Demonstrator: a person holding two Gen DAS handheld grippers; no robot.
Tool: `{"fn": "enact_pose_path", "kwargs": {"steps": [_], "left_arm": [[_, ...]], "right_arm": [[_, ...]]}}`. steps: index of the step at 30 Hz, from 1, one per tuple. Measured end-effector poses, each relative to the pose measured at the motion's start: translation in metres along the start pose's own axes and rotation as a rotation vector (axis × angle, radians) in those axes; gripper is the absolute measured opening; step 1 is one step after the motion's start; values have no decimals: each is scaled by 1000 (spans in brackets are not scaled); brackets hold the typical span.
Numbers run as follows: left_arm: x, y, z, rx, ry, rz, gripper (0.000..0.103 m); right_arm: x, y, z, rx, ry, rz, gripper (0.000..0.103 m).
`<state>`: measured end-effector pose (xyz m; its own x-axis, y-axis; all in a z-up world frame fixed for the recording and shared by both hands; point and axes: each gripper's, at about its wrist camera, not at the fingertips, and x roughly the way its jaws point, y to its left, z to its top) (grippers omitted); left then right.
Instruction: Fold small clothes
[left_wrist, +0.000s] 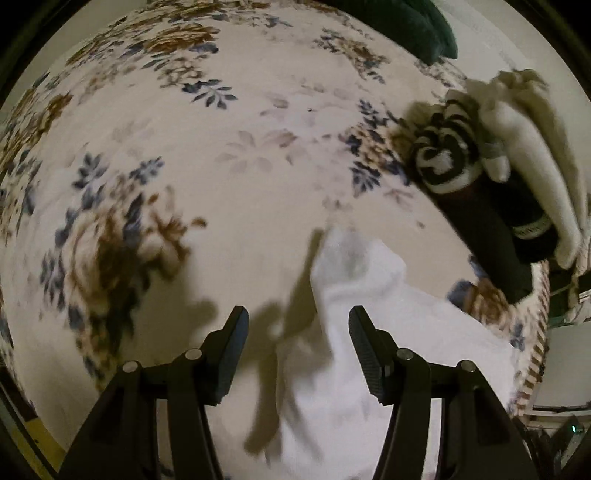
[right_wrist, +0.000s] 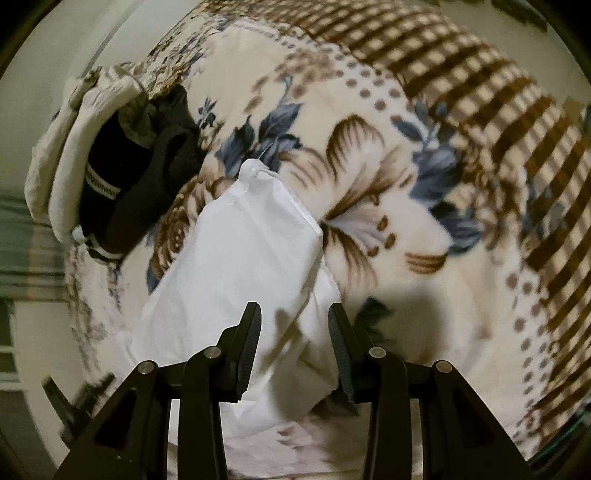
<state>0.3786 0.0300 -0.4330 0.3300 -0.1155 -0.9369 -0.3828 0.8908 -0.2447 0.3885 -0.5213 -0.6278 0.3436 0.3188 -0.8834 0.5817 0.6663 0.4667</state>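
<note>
A white garment (left_wrist: 354, 295) lies crumpled on a floral blanket (left_wrist: 229, 110). In the left wrist view it spreads from the middle down to the lower right. My left gripper (left_wrist: 297, 326) hangs open just above it. The cloth passes under the right finger (left_wrist: 364, 343) and nothing is pinched. In the right wrist view the same white garment (right_wrist: 243, 251) shows a hemmed corner at its far end. My right gripper (right_wrist: 294, 325) stands open over its near part. A fold of cloth shows in the gap, and neither pad presses on it.
A pile of small clothes sits at the blanket's edge: a black piece (left_wrist: 495, 229), a black-and-white striped roll (left_wrist: 447, 158) and a cream piece (left_wrist: 532, 147); in the right wrist view that pile (right_wrist: 110, 177) is at the left. A dark green cloth (left_wrist: 417, 26) lies far off. The blanket border (right_wrist: 480, 92) is brown check.
</note>
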Motion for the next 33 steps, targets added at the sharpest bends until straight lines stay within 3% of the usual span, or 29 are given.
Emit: {"fn": "enact_pose_path", "kwargs": {"steps": [5,8,9,10,14,15,20,23,25,26,29,31,33], "left_arm": [[-9,-15,-31,42,25,-22,54],[11,-24,-48,80,88,-37,54],[16,-26,-53,89,107,-42,54],[21,-29,-58,102,122,-38,54],[26,-28,-74,134,144,-16,54],[24,-24,-78,124,149,-18,54],[2,1,-100,15,167,-52,54],[-8,21,-117,-117,175,-145,54],[-5,32,-129,-217,180,-245,59],[4,38,-135,-279,193,-316,61],[38,44,-146,-419,202,-462,61],[57,39,-145,-446,184,-517,61],[71,34,-140,-462,148,-522,61]], "right_arm": [[15,-24,0,102,57,29,41],[41,-32,-10,103,166,92,38],[45,-32,-14,95,179,87,16],[46,-32,-20,69,183,47,5],[29,-45,-32,27,133,-120,3],[26,-55,-32,41,132,-126,3],[14,-57,-42,50,167,-8,4],[3,-52,-50,55,159,69,14],[-6,-52,-56,55,131,147,56],[-4,-50,-61,54,127,191,62],[21,-48,-71,91,179,265,64],[46,-51,-76,144,201,305,64],[63,-51,-77,179,192,359,64]]}}
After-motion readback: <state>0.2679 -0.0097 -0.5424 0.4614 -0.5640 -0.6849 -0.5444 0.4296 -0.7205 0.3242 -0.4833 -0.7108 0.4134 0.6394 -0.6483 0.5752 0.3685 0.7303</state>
